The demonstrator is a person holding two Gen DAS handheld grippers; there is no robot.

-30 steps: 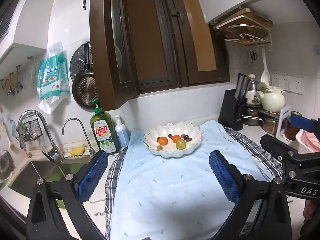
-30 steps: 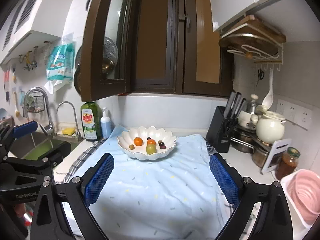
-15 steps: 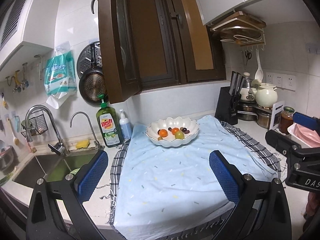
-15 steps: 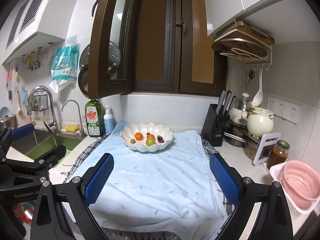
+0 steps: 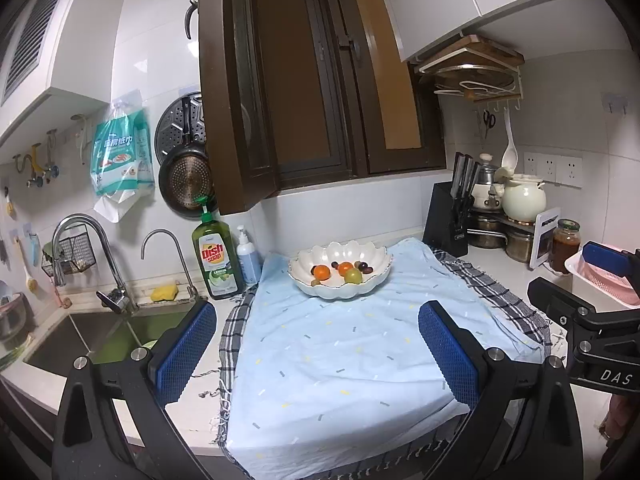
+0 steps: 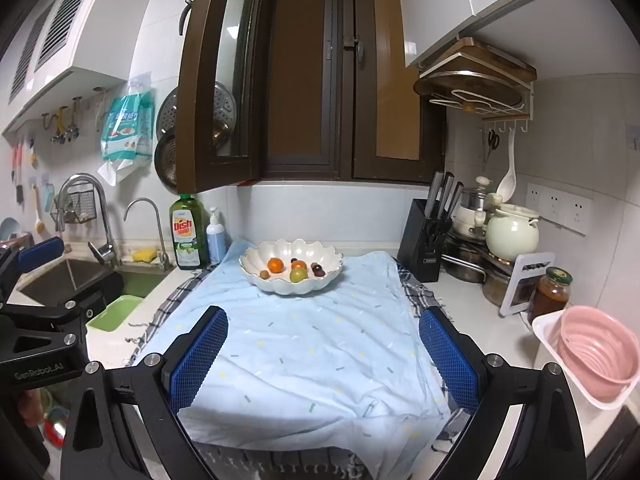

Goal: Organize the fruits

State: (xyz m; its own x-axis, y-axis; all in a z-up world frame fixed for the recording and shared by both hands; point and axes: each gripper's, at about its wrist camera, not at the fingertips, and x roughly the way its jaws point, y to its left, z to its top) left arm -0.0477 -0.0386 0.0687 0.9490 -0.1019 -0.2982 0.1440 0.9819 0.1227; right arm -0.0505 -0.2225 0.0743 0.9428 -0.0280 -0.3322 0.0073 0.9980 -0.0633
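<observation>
- The surface [image 6: 472, 300] I'm working over is a white kitchen counter, with a steel sink [image 5: 72, 344] at its left end and tiled walls behind.
- A pale blue cloth [image 6: 312, 344] with small coloured flecks covers the middle of it, lying wrinkled over a checked towel [image 5: 230, 332] whose fringe shows at the edges.
- My left claw [image 5: 316, 344] hangs above the near part of the cloth, its ribbed blue pads wide apart and holding nothing.
- My right claw [image 6: 320, 356] is likewise spread wide and empty; I see the other claw at the edge of each view.
- The white scalloped bowl [image 6: 291, 284] sits at the far end of the cloth, well ahead of both claws.
- A pink ribbed colander [image 6: 596, 356] stands to my right.
- In the bowl lie the fruits [image 5: 344, 271]: two orange ones, a green one, and several small dark ones.
</observation>
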